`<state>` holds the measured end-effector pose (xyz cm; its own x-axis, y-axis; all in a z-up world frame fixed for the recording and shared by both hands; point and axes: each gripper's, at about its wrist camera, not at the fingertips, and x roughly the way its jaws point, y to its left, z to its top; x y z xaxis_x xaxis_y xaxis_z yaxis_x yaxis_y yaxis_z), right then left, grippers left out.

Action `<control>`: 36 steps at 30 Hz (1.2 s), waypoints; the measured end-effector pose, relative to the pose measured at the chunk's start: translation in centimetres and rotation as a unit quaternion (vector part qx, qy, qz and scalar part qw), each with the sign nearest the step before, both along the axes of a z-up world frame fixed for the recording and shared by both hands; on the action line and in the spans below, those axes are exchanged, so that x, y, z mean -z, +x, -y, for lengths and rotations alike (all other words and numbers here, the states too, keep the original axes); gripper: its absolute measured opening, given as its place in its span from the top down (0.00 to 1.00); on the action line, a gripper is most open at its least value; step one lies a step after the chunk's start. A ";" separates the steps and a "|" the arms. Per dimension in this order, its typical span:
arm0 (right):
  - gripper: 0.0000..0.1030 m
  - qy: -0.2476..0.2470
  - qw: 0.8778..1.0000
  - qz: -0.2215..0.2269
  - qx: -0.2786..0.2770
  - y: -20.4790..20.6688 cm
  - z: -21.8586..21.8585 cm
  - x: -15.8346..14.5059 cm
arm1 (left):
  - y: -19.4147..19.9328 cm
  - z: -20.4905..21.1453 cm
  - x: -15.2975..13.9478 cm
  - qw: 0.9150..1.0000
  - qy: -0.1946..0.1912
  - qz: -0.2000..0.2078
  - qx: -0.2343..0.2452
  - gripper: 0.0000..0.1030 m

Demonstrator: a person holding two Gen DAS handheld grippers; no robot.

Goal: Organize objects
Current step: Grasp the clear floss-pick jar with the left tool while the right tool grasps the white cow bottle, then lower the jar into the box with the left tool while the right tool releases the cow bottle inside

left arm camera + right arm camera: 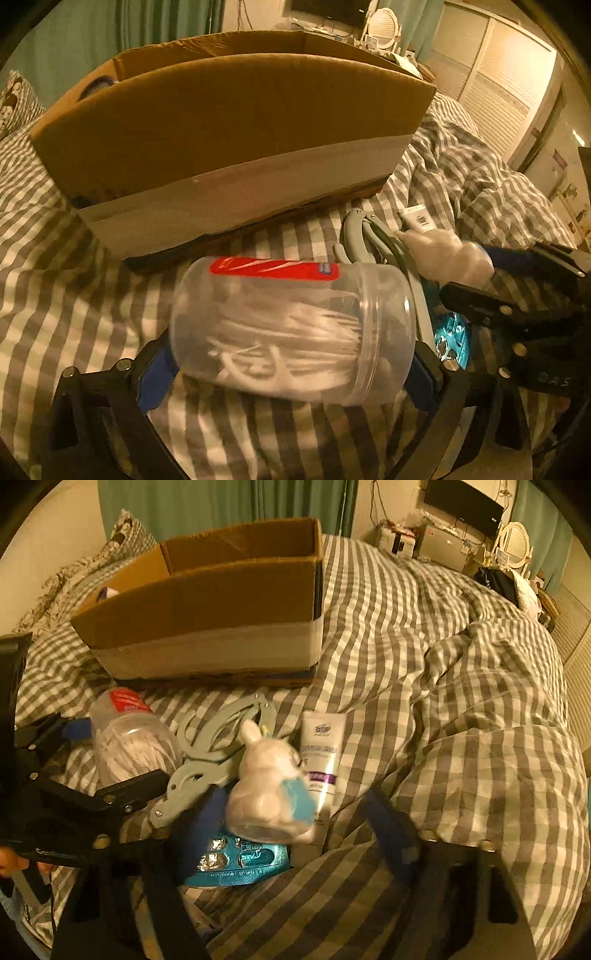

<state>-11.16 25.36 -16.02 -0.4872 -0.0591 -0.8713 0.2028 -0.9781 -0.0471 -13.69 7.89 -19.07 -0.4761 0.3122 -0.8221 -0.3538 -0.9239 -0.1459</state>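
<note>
Left gripper: closed on the jar, one blue pad at the base end, the other at the lid end; the jar lies on its side between them, low over the bedspread.
Jar: clear plastic, red label up, white sticks loose inside; it sits just in front of the box.
Risk, jar: the grip runs end to end on smooth plastic. I judge it could rotate or slip out on the lift, and the lid could loosen under the squeeze.
Risk, box: the near wall stands high. A low carry would strike it and push the box across the soft bedding.
Right gripper: fingers spread, holding nothing; the left pad touches or sits just beside the bunny, the right one is well apart.
Bunny: white figure with a blue patch, blurred, resting partly on the blister pack, next to the tube and the grey tool.
Risk, bunny: closing here could catch the pack or tool as well, or tip the figure off.
Risk, arms: both grippers work close together; a crossing path could knock the jar.
</note>
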 end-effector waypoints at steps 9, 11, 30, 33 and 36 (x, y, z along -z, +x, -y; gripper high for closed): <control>0.48 -0.006 1.000 -0.017 0.005 1.0 -0.4 -1.1 | 1.8 0.2 -1.0 0.999 -0.001 -0.039 -0.005 0.08; 0.48 -0.008 0.999 -0.030 0.006 1.6 -0.4 -2.0 | 2.5 0.3 -1.7 0.999 -0.007 -0.050 -0.010 0.08; 0.48 -0.010 0.979 -0.199 -0.040 0.8 1.3 -17.0 | 1.6 3.4 -14.2 0.985 0.010 -0.158 -0.072 0.08; 0.48 -0.021 0.976 -0.210 -0.044 -1.2 1.7 -18.6 | -1.0 3.7 -15.2 0.984 0.010 -0.155 -0.083 0.08; 0.48 -0.031 0.976 -0.210 -0.047 -3.6 2.3 -19.2 | -3.9 3.9 -15.8 0.984 0.005 -0.150 -0.093 0.08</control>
<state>-14.79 23.07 3.18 -0.7899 -0.1681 -0.5897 0.2683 -0.9595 -0.0859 -17.55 3.96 -3.30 -0.7460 0.2041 -0.6339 -0.2079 -0.9757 -0.0695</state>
